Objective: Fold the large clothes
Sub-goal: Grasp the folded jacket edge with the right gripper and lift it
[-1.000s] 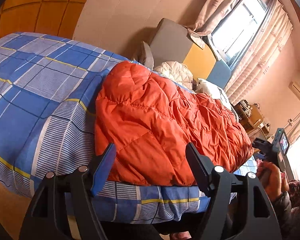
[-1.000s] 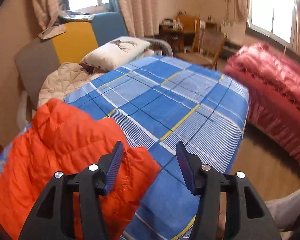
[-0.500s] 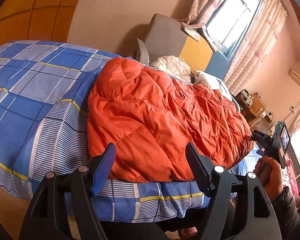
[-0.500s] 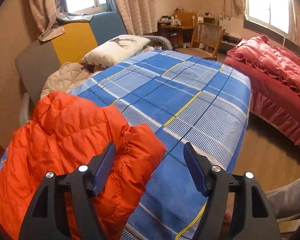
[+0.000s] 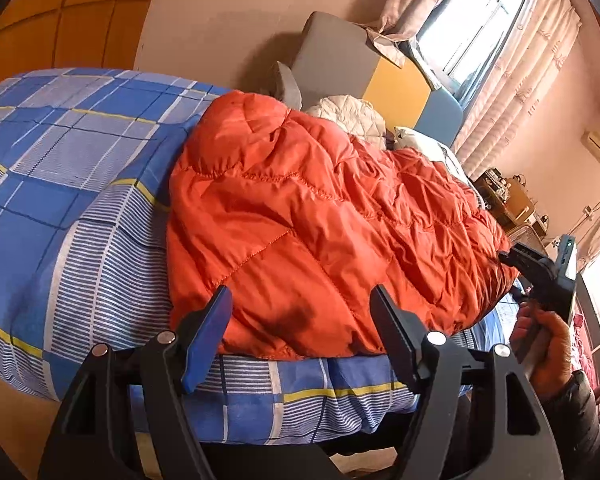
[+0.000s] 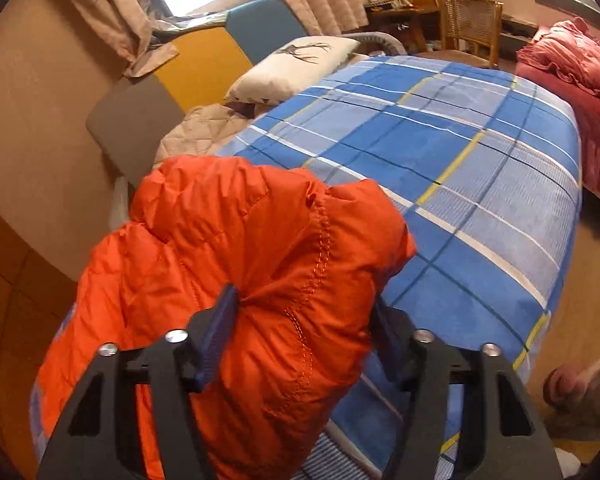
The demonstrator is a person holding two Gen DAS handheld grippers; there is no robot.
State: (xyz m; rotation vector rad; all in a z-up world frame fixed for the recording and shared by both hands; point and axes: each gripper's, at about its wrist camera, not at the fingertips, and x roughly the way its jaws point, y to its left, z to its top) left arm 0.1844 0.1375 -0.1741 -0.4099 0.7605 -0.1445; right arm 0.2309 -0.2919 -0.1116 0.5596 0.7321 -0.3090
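From the left wrist view, a puffy, quilted orange down jacket (image 5: 320,232) lies spread lengthwise along the near edge of a bed covered in a blue, white and yellow plaid sheet (image 5: 72,184). The left tool (image 5: 300,320) hovers just in front of the jacket's hem with its blue-padded fingers (image 5: 206,330) spread wide, nothing between them and no pad touching the fabric. At the far end of the jacket a hand (image 5: 546,344) grips the handle of the right tool (image 5: 508,258), whose tips reach the jacket's edge.

From the right wrist view, the end of the jacket bulges up between the fingers of the right tool. Its jaws are closing, and the left pad (image 6: 220,328) already dents the orange fabric; the right pad is mostly hidden behind the bunched cloth. Beyond it the plaid sheet lies bare, with a white pillow printed with a deer (image 6: 296,64) at the head.
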